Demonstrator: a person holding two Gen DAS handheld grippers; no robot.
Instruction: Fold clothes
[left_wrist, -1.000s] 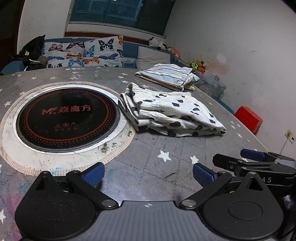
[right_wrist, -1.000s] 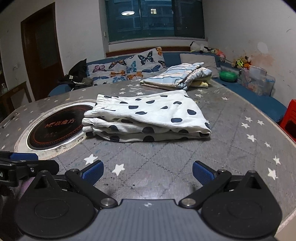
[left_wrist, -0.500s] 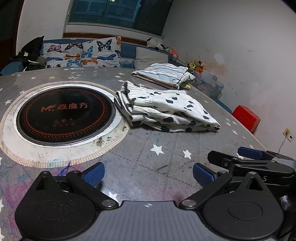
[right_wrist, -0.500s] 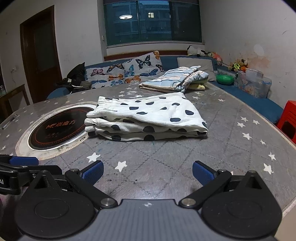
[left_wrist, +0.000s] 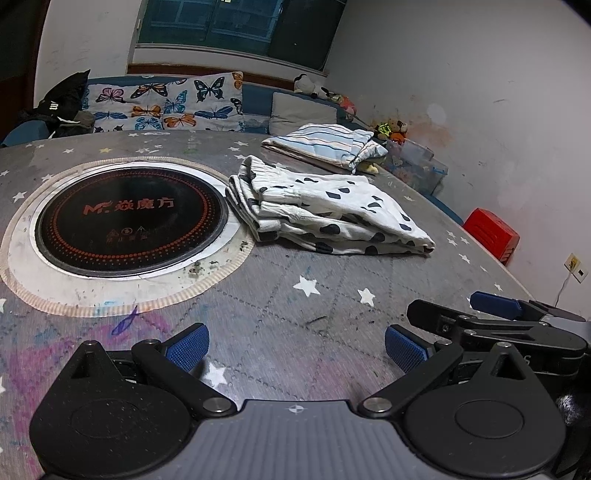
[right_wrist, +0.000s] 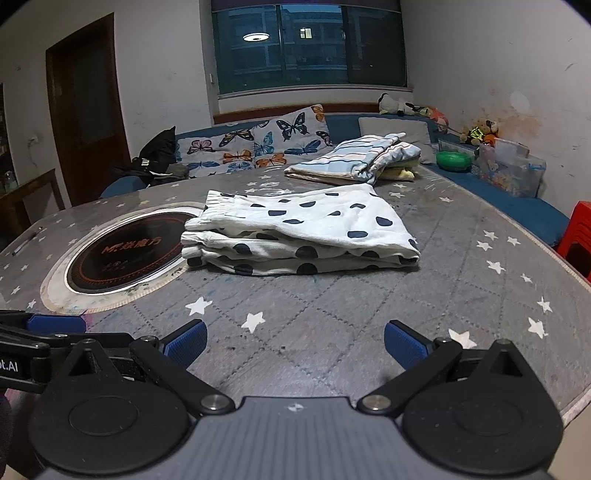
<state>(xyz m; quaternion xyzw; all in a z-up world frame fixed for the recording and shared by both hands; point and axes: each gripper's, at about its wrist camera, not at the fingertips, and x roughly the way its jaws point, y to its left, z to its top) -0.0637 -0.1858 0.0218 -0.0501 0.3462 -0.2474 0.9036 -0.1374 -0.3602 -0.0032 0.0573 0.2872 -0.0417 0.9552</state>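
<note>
Star-print table (left_wrist: 303, 321), folded spotted garment (left_wrist: 332, 210) farther than before, both claws (left_wrist: 295, 341) (right_wrist: 295, 339) still released, empty.

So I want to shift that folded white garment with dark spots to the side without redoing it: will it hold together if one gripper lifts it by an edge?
Probably not. The folded white spotted garment is soft cloth in several loose layers, so it would likely sag and unfold. It looks light; pushing it across the grey star-patterned table cover may bunch the bottom layer.

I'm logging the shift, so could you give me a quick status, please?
Left gripper and right gripper open, empty. Spotted garment folded on the table, untouched. Nothing in the way.
</note>
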